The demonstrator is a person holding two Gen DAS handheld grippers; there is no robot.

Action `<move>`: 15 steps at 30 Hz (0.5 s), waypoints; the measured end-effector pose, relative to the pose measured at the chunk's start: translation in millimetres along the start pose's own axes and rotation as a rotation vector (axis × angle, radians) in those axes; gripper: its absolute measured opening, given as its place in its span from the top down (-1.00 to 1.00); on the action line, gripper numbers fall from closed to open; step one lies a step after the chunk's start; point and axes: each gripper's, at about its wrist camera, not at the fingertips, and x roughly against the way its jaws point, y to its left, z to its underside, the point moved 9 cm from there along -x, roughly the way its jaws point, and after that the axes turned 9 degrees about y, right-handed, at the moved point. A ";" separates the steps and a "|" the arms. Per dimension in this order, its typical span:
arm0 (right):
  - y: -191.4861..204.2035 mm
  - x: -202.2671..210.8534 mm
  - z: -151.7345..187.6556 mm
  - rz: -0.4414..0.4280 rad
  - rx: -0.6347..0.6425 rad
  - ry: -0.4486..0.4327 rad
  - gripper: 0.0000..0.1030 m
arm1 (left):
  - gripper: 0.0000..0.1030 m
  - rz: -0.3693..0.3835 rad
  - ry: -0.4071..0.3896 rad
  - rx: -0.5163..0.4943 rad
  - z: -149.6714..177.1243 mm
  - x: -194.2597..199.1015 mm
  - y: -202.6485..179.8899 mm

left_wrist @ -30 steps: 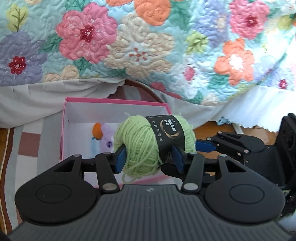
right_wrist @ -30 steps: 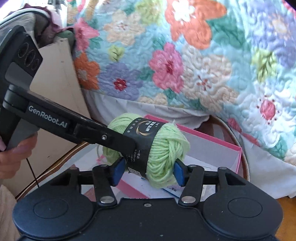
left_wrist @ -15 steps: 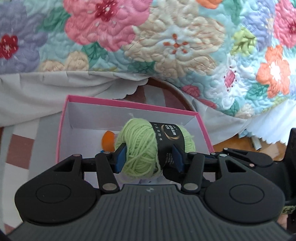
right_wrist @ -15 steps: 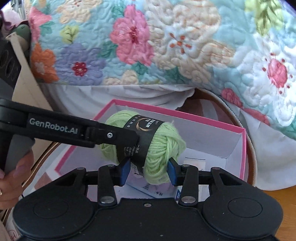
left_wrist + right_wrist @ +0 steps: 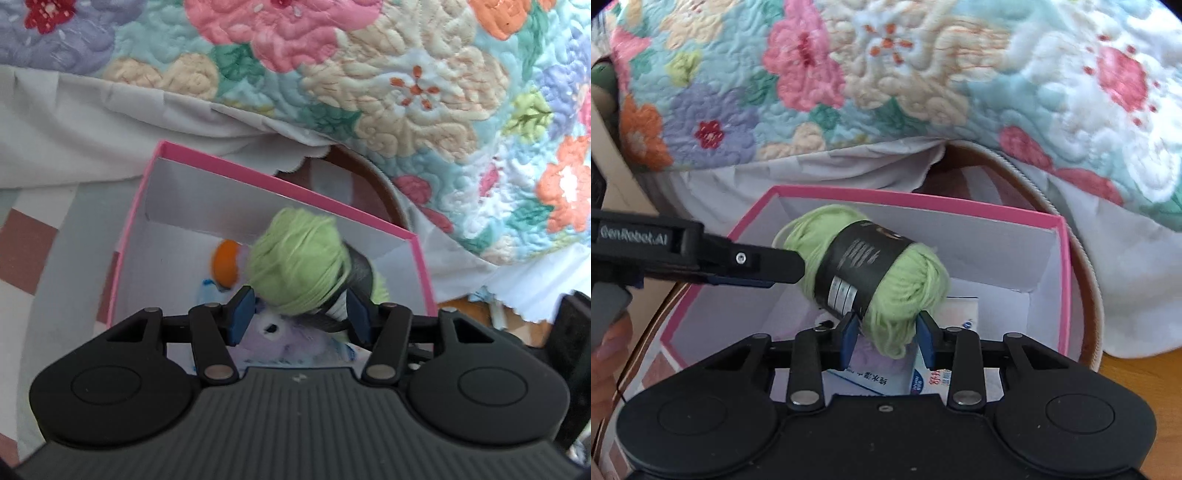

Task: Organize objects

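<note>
1 floral quilt [image 5: 388, 92] is hanging across the whole background, with 1 white sheet [image 5: 74, 122] drooping beneath it down to the floor. Under everything, 1 checked rug [image 5: 26, 240] is lying with its rounded brown border [image 5: 1086, 295] curving just behind the box.

1 pink box [image 5: 1060, 236] with white inner walls is sitting open on that rug, its far rim nearly under the sheet's scalloped hem. Inside it, 1 lilac plush toy [image 5: 288, 339] with an orange part [image 5: 225, 264] is lying on the left, and at least 1 printed white packet [image 5: 871, 380] is lying flat on the bottom; more may be hidden.

1 ball of green yarn [image 5: 897, 295], wrapped in 1 black label band [image 5: 864, 266], is hovering above the box's interior, blocking the view of much of the bottom.

2 grippers are meeting at it. The right gripper [image 5: 886, 338] is closing its jaws, the blue pads pinching the yarn's lower end. The left gripper [image 5: 299, 312] is standing partly spread around the ball's other end; whether its pads are pressing, I cannot tell. In the right wrist view its finger is reaching in from the left over the box's near-left corner, with part of 1 hand [image 5: 605, 354] showing beneath it.

Free room is remaining toward the box's back wall and right side.
</note>
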 end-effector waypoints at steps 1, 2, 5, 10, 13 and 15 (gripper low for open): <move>0.2 2.3 1.1 -0.014 -0.015 -0.019 0.20 | 0.04 -0.034 -0.002 0.004 -0.4 -2.8 2.0; 1.5 5.3 2.5 -0.028 -0.023 -0.038 0.20 | 0.11 -0.056 -0.002 0.005 -0.7 -5.7 3.0; 5.4 12.8 7.2 -0.017 -0.018 -0.069 0.20 | 0.29 -0.061 0.016 0.032 -0.6 -12.0 4.0; 9.4 24.0 14.5 0.045 0.034 -0.090 0.16 | 0.39 -0.117 0.063 0.031 -0.7 -24.2 3.5; 8.1 36.4 22.7 0.048 0.030 -0.094 0.12 | 0.39 -0.119 0.064 0.018 2.1 -20.9 2.3; 6.9 46.3 29.5 0.053 0.030 -0.098 0.10 | 0.39 -0.135 0.064 -0.011 5.7 -14.0 -0.9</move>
